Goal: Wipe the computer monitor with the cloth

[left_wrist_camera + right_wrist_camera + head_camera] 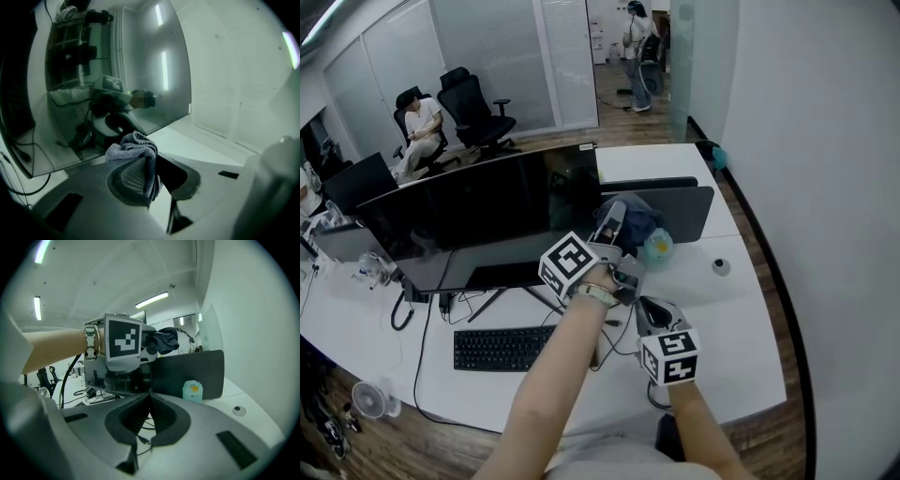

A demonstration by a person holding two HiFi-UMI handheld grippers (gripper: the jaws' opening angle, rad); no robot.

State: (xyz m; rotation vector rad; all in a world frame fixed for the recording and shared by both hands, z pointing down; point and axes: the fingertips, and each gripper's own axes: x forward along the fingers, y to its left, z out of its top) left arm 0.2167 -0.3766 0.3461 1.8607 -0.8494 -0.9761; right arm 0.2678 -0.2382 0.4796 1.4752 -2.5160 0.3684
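Note:
The wide curved black monitor (478, 220) stands across the white desk (741, 319). My left gripper (614, 223) is near the monitor's right end, shut on a grey-blue cloth (636, 223). In the left gripper view the bunched cloth (133, 149) is pinched between the jaws of my left gripper (149, 163), a short way in front of the dark screen (117, 70), not touching it. My right gripper (652, 311) is lower, nearer the front edge. In the right gripper view my right gripper (150, 398) has its jaws shut with nothing between them, and the left gripper's marker cube (123, 344) and the cloth (162, 339) show ahead.
A black keyboard (502, 347) lies in front of the monitor with cables (422, 328) around it. A dark divider panel (675, 208), a teal container (657, 247) and a small round cap (721, 266) sit to the right. People and office chairs (473, 111) are beyond the desk.

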